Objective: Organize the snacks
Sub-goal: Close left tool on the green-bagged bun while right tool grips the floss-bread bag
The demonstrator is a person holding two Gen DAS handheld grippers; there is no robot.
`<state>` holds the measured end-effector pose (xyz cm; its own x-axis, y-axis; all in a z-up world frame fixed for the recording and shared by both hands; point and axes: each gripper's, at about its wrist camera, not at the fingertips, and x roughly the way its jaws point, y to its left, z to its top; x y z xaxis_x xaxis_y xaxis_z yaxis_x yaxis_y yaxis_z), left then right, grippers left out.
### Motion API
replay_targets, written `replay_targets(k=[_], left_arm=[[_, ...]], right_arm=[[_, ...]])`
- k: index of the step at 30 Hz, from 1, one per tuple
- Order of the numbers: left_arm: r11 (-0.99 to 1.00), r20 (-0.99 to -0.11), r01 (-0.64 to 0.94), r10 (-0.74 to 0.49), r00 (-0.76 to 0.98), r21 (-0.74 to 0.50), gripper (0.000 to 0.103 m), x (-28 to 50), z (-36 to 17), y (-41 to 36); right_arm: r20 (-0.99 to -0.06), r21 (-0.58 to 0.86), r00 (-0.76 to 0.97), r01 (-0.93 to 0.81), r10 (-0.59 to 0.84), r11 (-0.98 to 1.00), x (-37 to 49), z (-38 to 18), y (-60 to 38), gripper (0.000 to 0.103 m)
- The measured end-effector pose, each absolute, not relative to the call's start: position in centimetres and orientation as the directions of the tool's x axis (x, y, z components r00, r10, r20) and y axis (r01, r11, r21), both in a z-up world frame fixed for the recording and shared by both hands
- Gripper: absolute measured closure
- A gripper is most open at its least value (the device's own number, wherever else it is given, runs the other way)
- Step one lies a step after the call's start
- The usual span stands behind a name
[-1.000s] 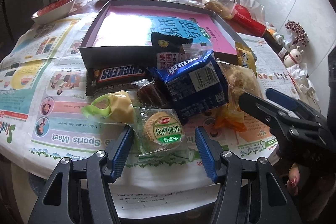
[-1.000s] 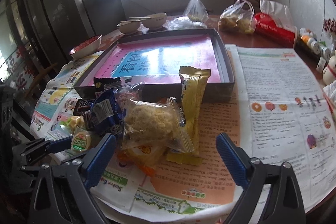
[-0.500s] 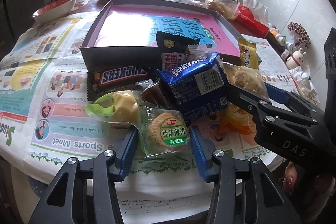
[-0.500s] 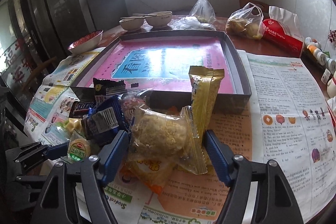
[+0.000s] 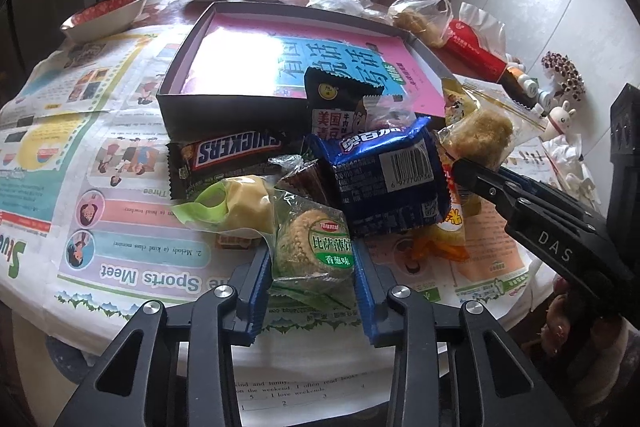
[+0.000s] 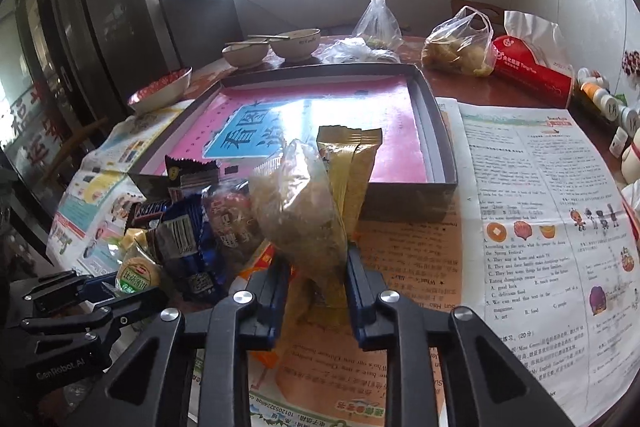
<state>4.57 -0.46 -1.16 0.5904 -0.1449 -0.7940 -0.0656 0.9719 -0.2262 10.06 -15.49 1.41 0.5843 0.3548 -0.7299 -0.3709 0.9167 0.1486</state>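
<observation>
The step in hand was judged to be the pick-up of two snacks from the heap at once. The left gripper (image 5: 314,267) was seen with its blue pads narrowed onto a round biscuit in a clear wrapper with a green label (image 5: 314,247), the jaws still closing and the packet pressed between them. The right gripper (image 6: 314,267) was likewise closing, its pads pinched on a clear plastic packet of pale crumbly cake (image 6: 300,211), which stood upright between the fingers. Just beyond the left gripper lay the rest of the heap: a brown Snickers bar (image 5: 236,151), a blue foil biscuit pack (image 5: 384,171) and a yellow-green wrapped sweet (image 5: 232,203). A gold foil sachet (image 6: 352,167) stood directly behind the packet held by the right gripper. Further ahead of both grippers a shallow dark rectangular box lined with a pink and blue printed sheet (image 5: 232,107) was found empty; it was taken to be the destination. The next move was judged to call for a firm grip, a lift clear of neighbouring wrappers, and a carry forward over the near wall of the box. The round table was covered with printed newspaper sheets (image 6: 540,207). Bowls (image 6: 296,43), tied plastic bags and a red carton were set at the far side, beneath a bright window.
</observation>
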Motion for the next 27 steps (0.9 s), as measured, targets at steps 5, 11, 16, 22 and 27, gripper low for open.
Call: replay_targets(k=[5, 11, 16, 22, 27], left_arm=[[0.969, -0.79, -0.066, -0.155, 0.593, -0.239, 0.065, 4.6, -1.1, -0.2], [0.967, -0.79, -0.061, -0.166, 0.59, -0.249, 0.064, 4.7, -1.1, 0.1], [0.963, -0.79, -0.062, -0.177, 0.588, -0.262, 0.064, 4.9, -1.1, 0.4], [0.961, -0.787, -0.059, -0.186, 0.588, -0.271, 0.064, 5.0, -1.1, 0.5], [0.958, -0.785, -0.055, -0.196, 0.587, -0.28, 0.064, 5.0, -1.1, 0.6]], right_arm=[[-0.715, 0.124, 0.605, -0.385, 0.351, 0.915, 10.2, 1.8, -14.9, 0.075], [-0.698, 0.108, 0.619, -0.408, 0.361, 0.907, 10.2, 2.3, -14.0, 0.074], [-0.688, 0.107, 0.623, -0.419, 0.372, 0.901, 9.9, 2.3, -13.8, 0.072], [-0.674, 0.156, 0.623, -0.405, 0.397, 0.901, 9.6, 2.0, -15.5, 0.072], [-0.667, 0.169, 0.615, -0.425, 0.421, 0.889, 9.3, 1.8, -16.0, 0.073]])
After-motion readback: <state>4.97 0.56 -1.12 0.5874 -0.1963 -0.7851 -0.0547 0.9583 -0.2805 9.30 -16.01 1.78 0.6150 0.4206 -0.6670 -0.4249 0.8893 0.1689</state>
